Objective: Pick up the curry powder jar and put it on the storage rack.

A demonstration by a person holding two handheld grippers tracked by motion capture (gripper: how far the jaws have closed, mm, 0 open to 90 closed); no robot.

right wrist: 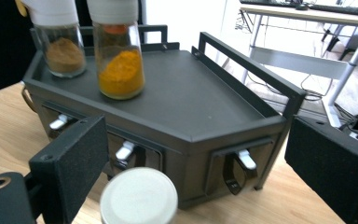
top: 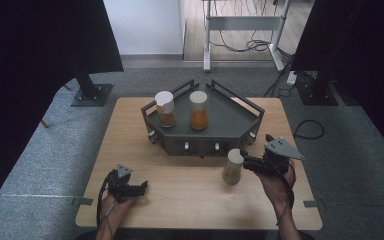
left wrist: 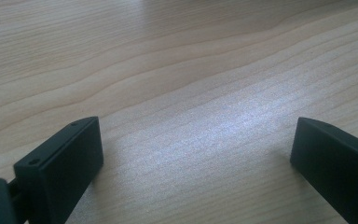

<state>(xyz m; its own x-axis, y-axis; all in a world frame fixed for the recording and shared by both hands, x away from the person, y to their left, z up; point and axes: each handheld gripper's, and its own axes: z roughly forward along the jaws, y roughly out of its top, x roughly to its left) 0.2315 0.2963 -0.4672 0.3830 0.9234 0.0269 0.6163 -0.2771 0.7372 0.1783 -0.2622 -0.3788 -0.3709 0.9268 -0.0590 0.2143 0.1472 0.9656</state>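
While two jars already stand on the rack, the brown one near its left edge and the orange one just beside it toward the middle, a third jar is on the table in front of the rack's right front corner. The right gripper reaches for it with jaws wide apart; in the right gripper view the white lid sits low between the pads, not clamped. The left gripper rests near the table's front left corner, spread open and holding nothing. By my reading two of three jars are placed; gripping, lifting and setting the third remain.
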